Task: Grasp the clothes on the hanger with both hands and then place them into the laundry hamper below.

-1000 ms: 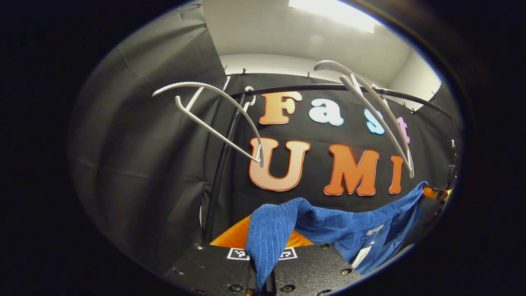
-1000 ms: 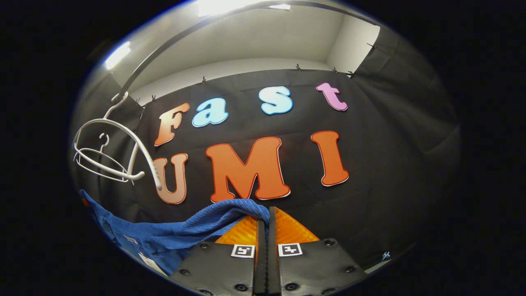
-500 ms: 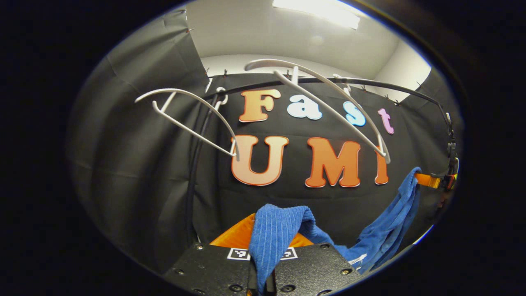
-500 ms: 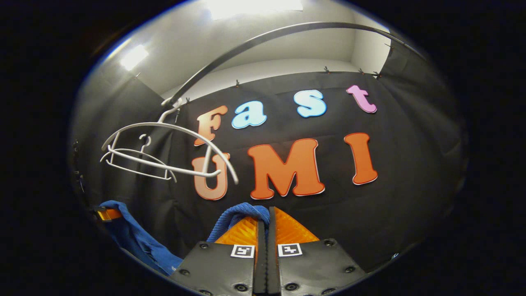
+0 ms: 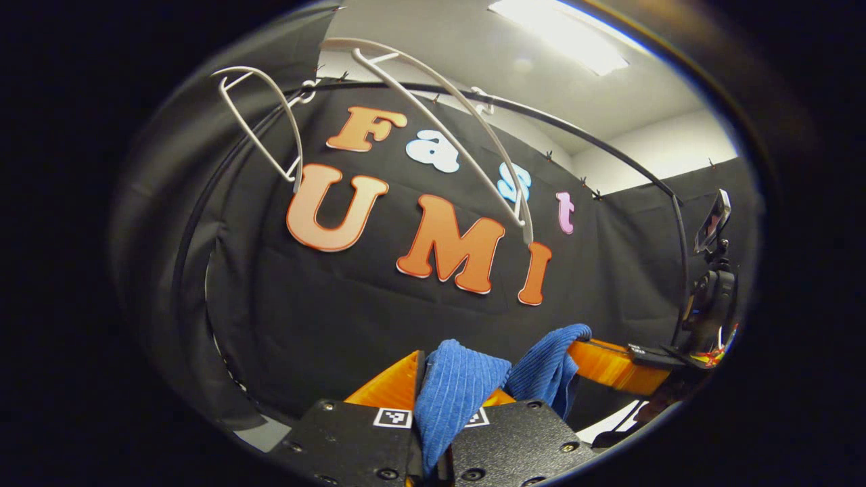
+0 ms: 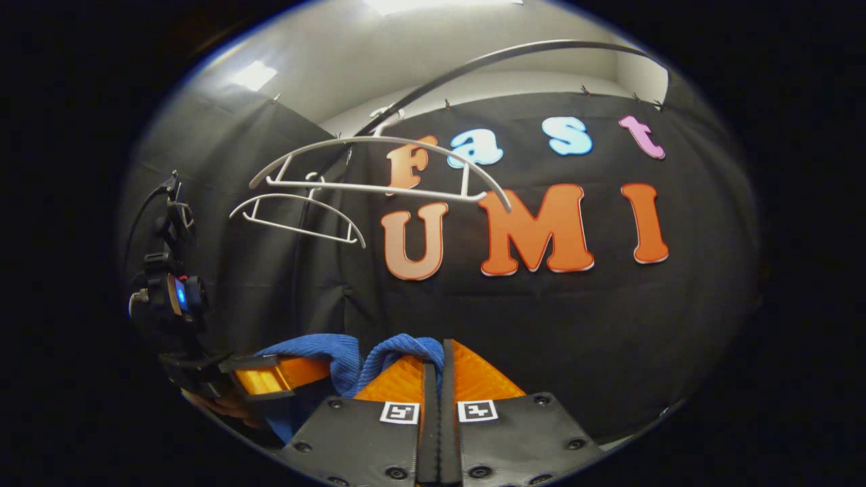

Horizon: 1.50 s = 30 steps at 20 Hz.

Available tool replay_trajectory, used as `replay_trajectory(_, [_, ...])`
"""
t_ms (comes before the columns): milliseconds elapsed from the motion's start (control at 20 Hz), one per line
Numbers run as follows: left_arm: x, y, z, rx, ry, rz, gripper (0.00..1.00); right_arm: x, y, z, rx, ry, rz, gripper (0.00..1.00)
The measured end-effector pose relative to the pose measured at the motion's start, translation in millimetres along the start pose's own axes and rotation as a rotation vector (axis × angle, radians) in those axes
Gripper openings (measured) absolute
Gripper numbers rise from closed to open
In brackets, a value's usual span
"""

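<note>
Left hand-held gripper (image 5: 433,396): fingers closed tight on a fold of the blue garment (image 5: 457,389), cloth draped over the fingertips toward 6 o'clock. Right hand-held gripper (image 6: 436,368): fingers pressed together, a bunch of the same blue cloth (image 6: 399,352) pinched at the tips, spilling to 9 o'clock. Garment is off the rack, slung in a short span between the two grippers, which sit close together; right one shows at 4 o'clock in the left gripper view. Two white hangers (image 6: 379,169) hang bare on the black rail (image 6: 514,54), up at 11 o'clock in the right gripper view. Laundry hamper not visible; judged to lie below. Risks: both grips look like thin edge pinches, so the ribbed fabric could slide out under its own weight while being lowered. Hanging slack could catch the hamper rim and drape outside. Uneven release would leave one end trailing.
</note>
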<state>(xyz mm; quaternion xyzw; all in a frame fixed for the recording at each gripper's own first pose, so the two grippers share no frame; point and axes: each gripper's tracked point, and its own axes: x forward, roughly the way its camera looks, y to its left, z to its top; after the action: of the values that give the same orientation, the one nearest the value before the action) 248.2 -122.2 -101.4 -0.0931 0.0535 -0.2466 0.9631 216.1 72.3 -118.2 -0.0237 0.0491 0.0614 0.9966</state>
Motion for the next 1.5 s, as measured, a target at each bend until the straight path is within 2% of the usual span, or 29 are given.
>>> replay_trajectory(300, [-19,13,-149,-0.134,0.222,0.043,0.09,-11,-16,-141,0.06,0.226,-0.039,0.08])
replay_trajectory(450, [-41,32,-226,-0.133,0.329,0.11,0.11,-16,-34,-220,0.096,0.34,-0.107,0.08])
replay_trajectory(650, [-74,42,-324,-0.133,0.448,0.157,0.11,-48,-56,-342,0.243,0.523,-0.173,0.08])
replay_trajectory(750, [-88,41,-363,-0.122,0.502,0.159,0.11,-51,-65,-393,0.246,0.567,-0.201,0.07])
replay_trajectory(900, [-104,37,-400,-0.114,0.55,0.15,0.11,-66,-66,-448,0.222,0.631,-0.206,0.08])
replay_trajectory(1050, [-113,44,-429,-0.094,0.605,0.15,0.12,-81,-67,-483,0.214,0.658,-0.211,0.08])
replay_trajectory(1150, [-114,58,-442,-0.067,0.623,0.171,0.12,-96,-69,-505,0.271,0.711,-0.254,0.08])
replay_trajectory(1300, [-126,71,-456,-0.122,0.666,0.225,0.11,-98,-68,-506,0.303,0.742,-0.288,0.08])
replay_trajectory(1500, [-127,75,-454,-0.134,0.657,0.269,0.12,-102,-68,-514,0.282,0.784,-0.273,0.08])
